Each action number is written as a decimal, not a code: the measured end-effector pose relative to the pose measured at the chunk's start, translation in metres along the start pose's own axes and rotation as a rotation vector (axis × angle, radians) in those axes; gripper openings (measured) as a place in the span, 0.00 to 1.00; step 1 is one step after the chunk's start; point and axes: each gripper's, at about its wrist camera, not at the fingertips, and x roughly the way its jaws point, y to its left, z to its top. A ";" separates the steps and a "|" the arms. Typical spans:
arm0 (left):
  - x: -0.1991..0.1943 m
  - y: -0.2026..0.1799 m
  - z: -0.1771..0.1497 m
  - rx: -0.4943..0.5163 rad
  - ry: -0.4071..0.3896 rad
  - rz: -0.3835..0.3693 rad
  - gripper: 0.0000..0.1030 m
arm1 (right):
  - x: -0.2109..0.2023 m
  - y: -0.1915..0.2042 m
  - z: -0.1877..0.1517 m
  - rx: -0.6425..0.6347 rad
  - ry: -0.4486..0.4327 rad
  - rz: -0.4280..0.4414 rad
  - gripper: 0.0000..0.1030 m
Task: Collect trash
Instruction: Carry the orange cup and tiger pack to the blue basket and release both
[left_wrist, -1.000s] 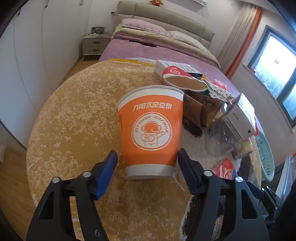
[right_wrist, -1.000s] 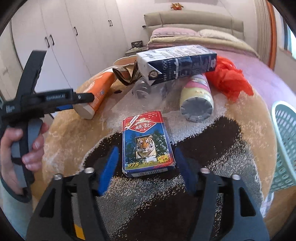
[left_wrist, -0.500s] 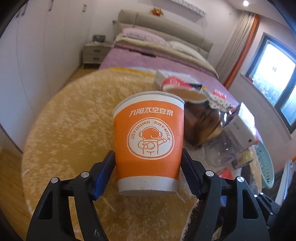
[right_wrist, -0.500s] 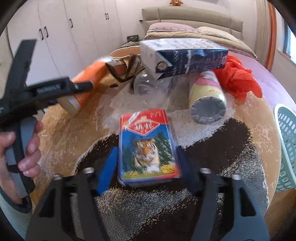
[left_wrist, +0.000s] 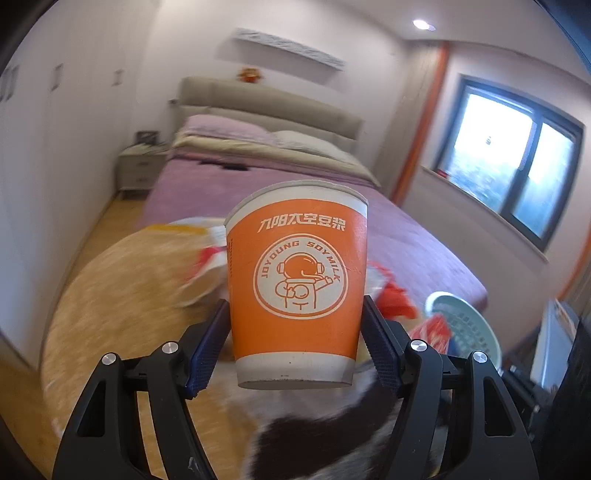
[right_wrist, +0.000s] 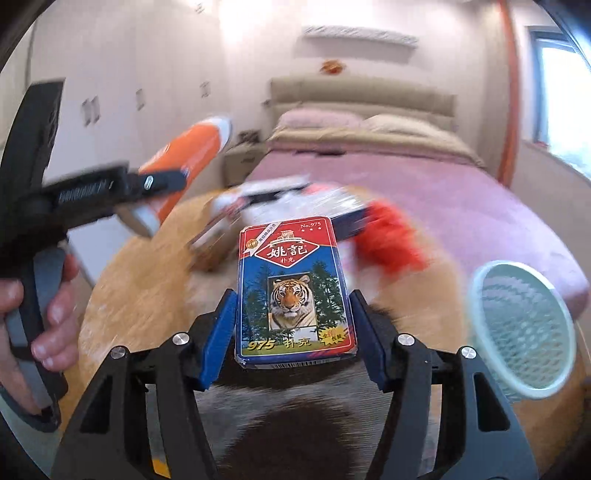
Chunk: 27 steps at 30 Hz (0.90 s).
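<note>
Bedroom, round rug (left_wrist: 122, 295) before a bed: two pieces of trash lifted clear.
Left gripper (left_wrist: 295, 332) clamped on orange cup (left_wrist: 297, 280); right gripper (right_wrist: 293, 328), just closed, pinching card box (right_wrist: 293, 291). Basket (right_wrist: 521, 328) at three o'clock; thin-walled cup liable to buckle, slip.

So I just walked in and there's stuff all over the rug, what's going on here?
A person is clearing trash with a handheld gripper in each hand. The left gripper is clamped on an orange paper cup, held upright above the rug. The right gripper has just closed on a tiger-print card box and holds it off the rug too. More litter lies behind them, and a pale green basket waits to the right.
</note>
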 end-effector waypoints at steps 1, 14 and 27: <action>0.007 -0.015 0.002 0.023 0.003 -0.016 0.66 | -0.004 -0.012 0.003 0.023 -0.011 -0.021 0.56; 0.119 -0.185 0.018 0.175 0.159 -0.327 0.66 | -0.029 -0.203 -0.002 0.360 -0.031 -0.367 0.56; 0.233 -0.255 -0.043 0.237 0.423 -0.361 0.66 | 0.034 -0.288 -0.053 0.547 0.171 -0.465 0.56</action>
